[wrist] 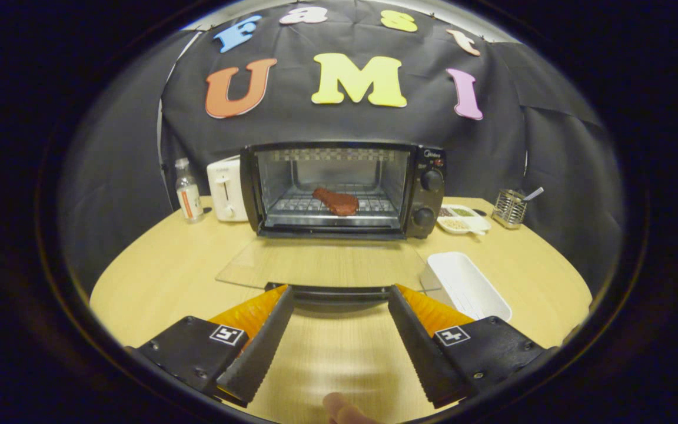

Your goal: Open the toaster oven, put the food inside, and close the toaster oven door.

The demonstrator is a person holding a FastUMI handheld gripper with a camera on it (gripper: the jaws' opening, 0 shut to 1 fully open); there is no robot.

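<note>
Now the food (335, 201) sits inside the toaster oven (339, 188), straight beyond the jaws. They gape wide, holding nothing. The door's handle (333, 291) lies crosswise just ahead between them.

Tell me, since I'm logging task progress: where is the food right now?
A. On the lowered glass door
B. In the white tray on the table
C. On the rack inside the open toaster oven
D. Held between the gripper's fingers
C: the food lies on the rack inside the toaster oven, whose glass door hangs down open, while the gripper is open at the door's handle.
</note>
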